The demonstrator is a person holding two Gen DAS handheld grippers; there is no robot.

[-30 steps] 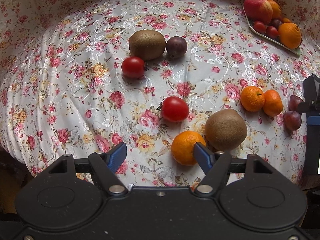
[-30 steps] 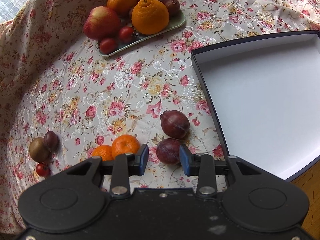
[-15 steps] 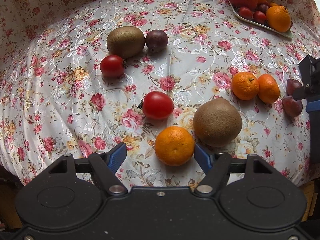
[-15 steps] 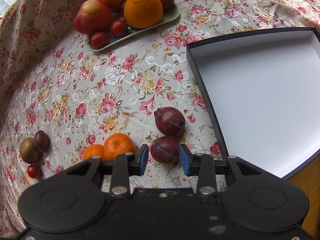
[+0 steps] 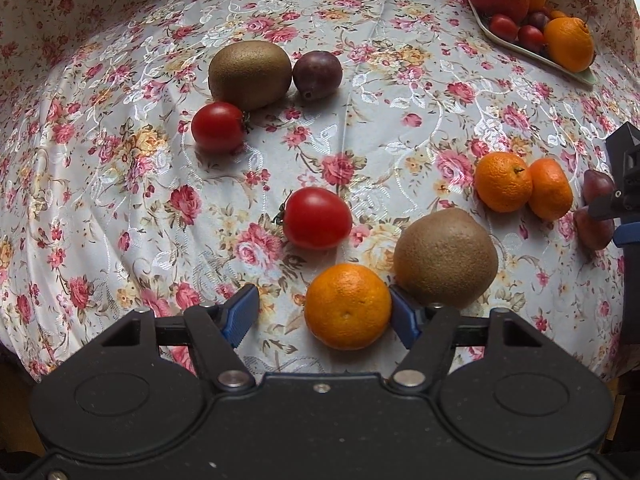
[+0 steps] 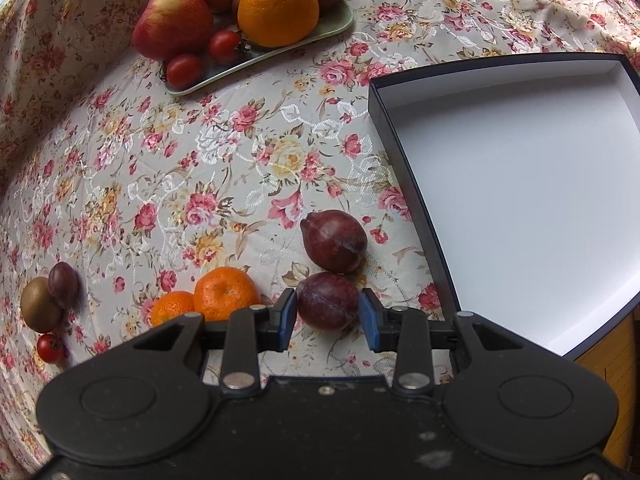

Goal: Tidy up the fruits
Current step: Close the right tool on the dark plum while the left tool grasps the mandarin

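Step in hand looks like the pick-up phase, both sides at once. The left gripper [image 5: 320,316] straddles a mandarin [image 5: 347,306] on the floral tablecloth [image 5: 120,184]; its jaws have just been closing, w/ the right pad at the fruit's skin and the left pad clear of it, so they stand apart and there is no grip yet. The right gripper [image 6: 328,314] brackets the nearer plum [image 6: 327,301], jaws apart w/ slim gaps either side (a second plum [image 6: 334,246] touches it from behind). Next move, I'd judge: finish both squeezes, lift straight up so neighbours don't roll, then carry toward the empty box [image 6: 520,200]. The kiwi [image 5: 446,257] sits just beside the mandarin, behind the right pad, so that side is tight. Only the right wrist view shows the box; only the left wrist view shows the near tomato [image 5: 317,218] and the near kiwi. Both show the green plate [image 6: 256,58] of fruit at the far side.
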